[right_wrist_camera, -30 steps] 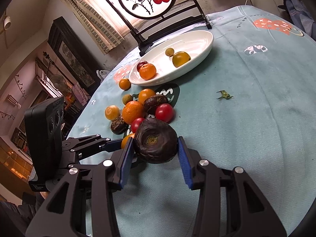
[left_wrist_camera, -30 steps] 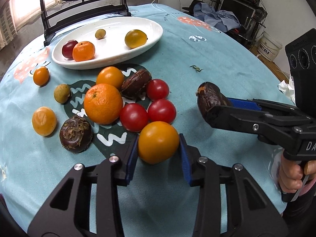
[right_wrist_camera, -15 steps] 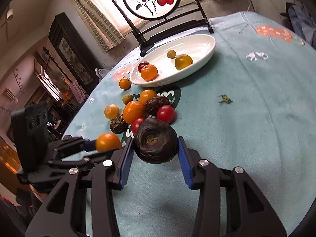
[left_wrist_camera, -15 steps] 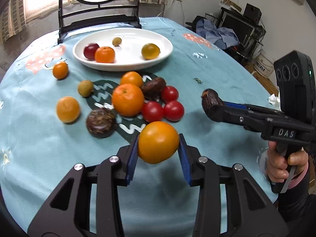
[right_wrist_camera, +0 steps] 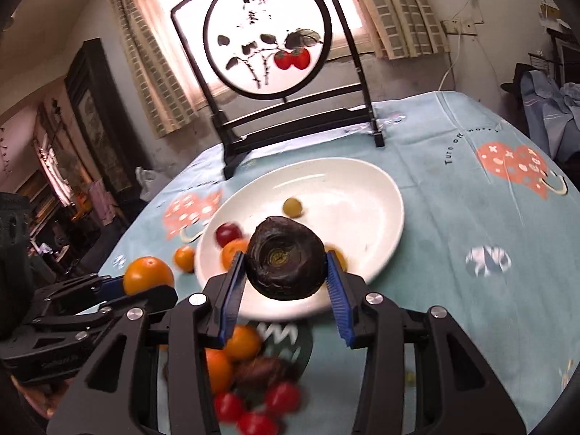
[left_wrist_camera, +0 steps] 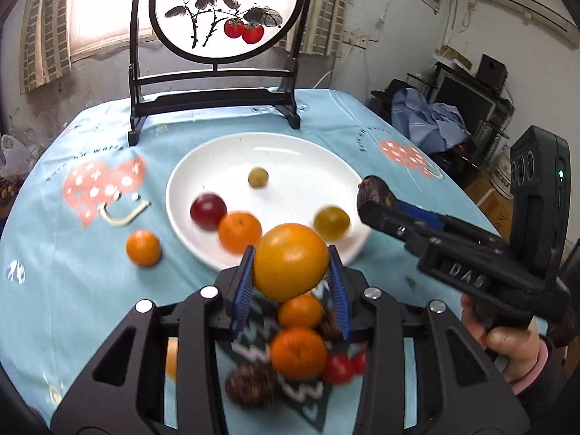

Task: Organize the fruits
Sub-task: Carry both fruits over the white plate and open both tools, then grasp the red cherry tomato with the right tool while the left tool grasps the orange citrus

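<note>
My left gripper (left_wrist_camera: pixel 290 272) is shut on a yellow-orange tomato (left_wrist_camera: pixel 290 259), held in the air at the near rim of the white plate (left_wrist_camera: pixel 290 152). My right gripper (right_wrist_camera: pixel 284 272) is shut on a dark wrinkled passion fruit (right_wrist_camera: pixel 284 255), held over the near part of the plate (right_wrist_camera: pixel 362 195); it also shows in the left wrist view (left_wrist_camera: pixel 373 199). The plate holds a red plum (left_wrist_camera: pixel 207 211), a small orange (left_wrist_camera: pixel 239 231), a yellow-green tomato (left_wrist_camera: pixel 331 222) and a small green fruit (left_wrist_camera: pixel 258 177).
Below the grippers lie oranges (left_wrist_camera: pixel 298 353), red tomatoes (right_wrist_camera: pixel 253 409) and dark passion fruits (left_wrist_camera: pixel 250 384) on the blue tablecloth. A small orange (left_wrist_camera: pixel 143 247) lies left of the plate. A round painted screen on a black stand (left_wrist_camera: pixel 217 101) stands behind the plate.
Both grippers have lifted and moved forward over the fruit pile toward the plate, each still holding its fruit. The plate is now much closer.
</note>
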{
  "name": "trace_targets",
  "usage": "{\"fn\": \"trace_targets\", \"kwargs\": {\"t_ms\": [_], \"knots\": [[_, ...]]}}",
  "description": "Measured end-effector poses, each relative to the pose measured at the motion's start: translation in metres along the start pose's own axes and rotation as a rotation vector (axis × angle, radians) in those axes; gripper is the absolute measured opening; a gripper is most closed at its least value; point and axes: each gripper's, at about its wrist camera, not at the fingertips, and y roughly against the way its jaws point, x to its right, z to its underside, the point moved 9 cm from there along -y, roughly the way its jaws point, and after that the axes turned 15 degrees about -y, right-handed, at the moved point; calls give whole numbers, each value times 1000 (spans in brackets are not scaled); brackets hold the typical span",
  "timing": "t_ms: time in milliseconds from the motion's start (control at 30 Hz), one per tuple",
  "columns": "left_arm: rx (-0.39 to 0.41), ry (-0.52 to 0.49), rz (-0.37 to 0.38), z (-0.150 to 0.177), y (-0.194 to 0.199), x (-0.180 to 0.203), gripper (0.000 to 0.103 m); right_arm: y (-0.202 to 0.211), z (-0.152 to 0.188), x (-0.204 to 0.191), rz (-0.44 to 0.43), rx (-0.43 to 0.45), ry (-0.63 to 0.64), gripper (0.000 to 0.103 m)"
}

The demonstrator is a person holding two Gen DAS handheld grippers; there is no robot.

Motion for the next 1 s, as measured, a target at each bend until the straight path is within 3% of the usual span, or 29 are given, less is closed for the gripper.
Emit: {"fn": "trace_targets", "kwargs": {"t_ms": [167, 433, 500, 600, 667, 733, 767, 1000], "knots": [[-57, -7, -47, -26, -48, -15, 39, -35, -17, 19, 50, -6, -25, 44], [-128, -25, -43, -26, -98, -15, 39, -60, -24, 43, 88, -51, -41, 45], [-134, -8, -48, -25, -100, -17, 45, -58, -25, 45, 98, -38, -48, 49], [-107, 7, -74, -30, -84, -24, 67, -45, -31, 42, 84, -7, -59, 54], [-74, 5, -87, -33, -64, -27, 72, -32, -33, 35, 54, 6, -62, 54], [-45, 13, -121, -31, -38, -33, 84, -19, -32, 27, 41, 18, -55, 56], [-28, 21, -138, -28, -26, -36, 92, -13, -29, 23, 31, 25, -53, 64], [34, 89, -238, 28, 35, -62, 101, 17, 8, -14, -39, 13, 28, 65]]}}
